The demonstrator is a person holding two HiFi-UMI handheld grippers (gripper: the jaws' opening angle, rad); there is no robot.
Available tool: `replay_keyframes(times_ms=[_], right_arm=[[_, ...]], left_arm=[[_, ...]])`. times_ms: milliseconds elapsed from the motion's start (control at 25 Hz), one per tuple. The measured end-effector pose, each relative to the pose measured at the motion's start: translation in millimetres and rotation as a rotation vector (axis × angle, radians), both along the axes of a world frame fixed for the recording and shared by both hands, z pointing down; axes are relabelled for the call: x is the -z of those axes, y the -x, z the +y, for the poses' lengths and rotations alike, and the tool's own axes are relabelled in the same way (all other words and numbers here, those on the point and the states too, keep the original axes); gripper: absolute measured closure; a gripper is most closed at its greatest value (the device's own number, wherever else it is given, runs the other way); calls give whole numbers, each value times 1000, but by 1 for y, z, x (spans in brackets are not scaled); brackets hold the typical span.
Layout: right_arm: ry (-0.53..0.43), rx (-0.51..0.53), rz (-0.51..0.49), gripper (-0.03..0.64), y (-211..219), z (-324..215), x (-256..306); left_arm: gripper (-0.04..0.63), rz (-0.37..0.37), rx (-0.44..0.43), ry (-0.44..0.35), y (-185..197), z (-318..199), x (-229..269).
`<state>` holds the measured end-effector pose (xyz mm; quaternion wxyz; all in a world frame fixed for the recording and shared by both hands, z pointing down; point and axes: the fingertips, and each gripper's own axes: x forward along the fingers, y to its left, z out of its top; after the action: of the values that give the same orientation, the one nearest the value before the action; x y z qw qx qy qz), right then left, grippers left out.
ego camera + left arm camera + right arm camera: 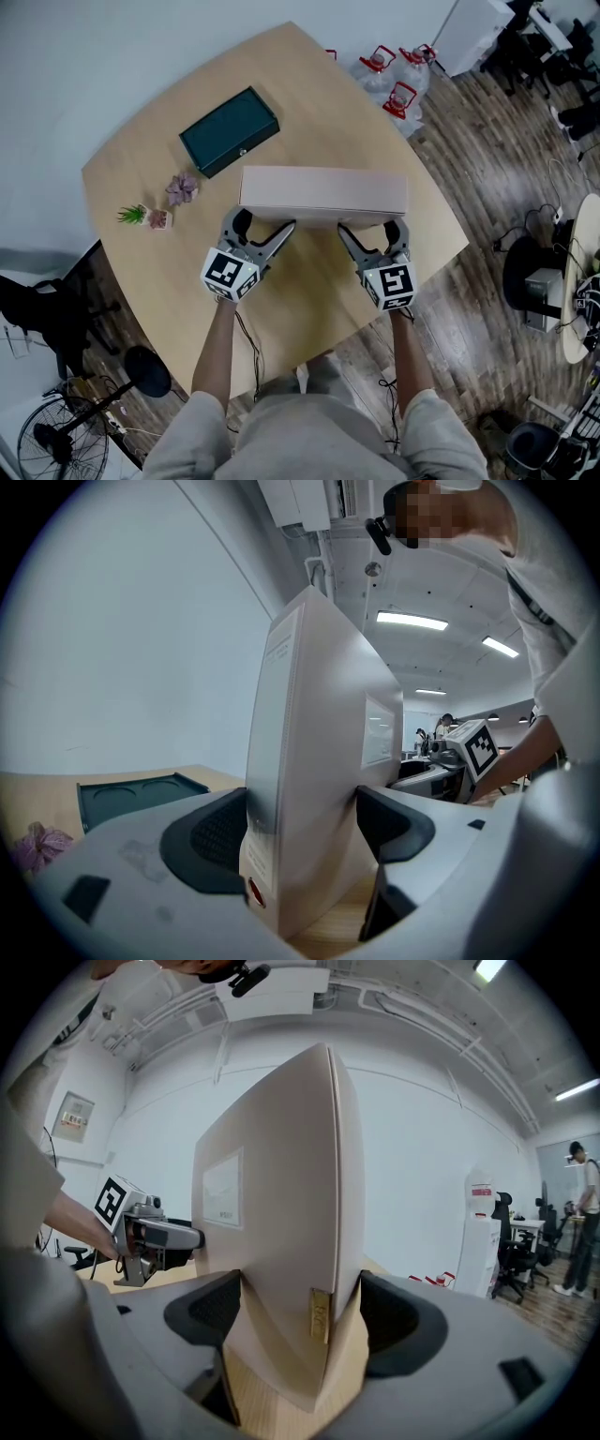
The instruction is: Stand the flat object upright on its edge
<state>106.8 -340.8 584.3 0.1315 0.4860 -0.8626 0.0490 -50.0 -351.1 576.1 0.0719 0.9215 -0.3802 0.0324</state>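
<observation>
The flat pale box (323, 195) stands upright on one long edge near the middle of the wooden counter (309, 94), its length running left to right and its narrow top edge facing up. Its lower edge is down at the counter surface; whether it rests there fully cannot be told.

The left gripper (262, 223) is clamped on the box's left end. In the left gripper view both dark pads press flat against the box's two broad faces, with the narrow end wall between them. A small red round sticker (256, 892) sits low on that end wall, and a pale rectangular label (378, 728) shows on the broad face.

The right gripper (371, 228) is clamped on the right end in the same way, one jaw against each broad face. A small gold clasp (319, 1314) shows on the narrow side between its jaws. The person's forearms reach in from the near edge of the counter.

Just beyond the box, to the far left, a dark green case (230, 131) lies flat. Left of the box stand a small purple succulent (182, 188) and, further left, a green sprig (134, 215).

On the wooden floor (487, 169) off the far right of the counter stand clear water jugs (398, 75) with red handles. A fan (56, 441) is on the floor at the near left.
</observation>
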Motion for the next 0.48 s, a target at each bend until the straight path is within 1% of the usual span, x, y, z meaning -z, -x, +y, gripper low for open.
replay_keyframes(times_ms=[280,480], right_arm=[[12,-7,-2,212,-3,2,0],[14,-11,7,212,-5,5,0]], left_arm=[[253,-7,1,14,0,3,-1],[253,-13,21,16,9,3,1]])
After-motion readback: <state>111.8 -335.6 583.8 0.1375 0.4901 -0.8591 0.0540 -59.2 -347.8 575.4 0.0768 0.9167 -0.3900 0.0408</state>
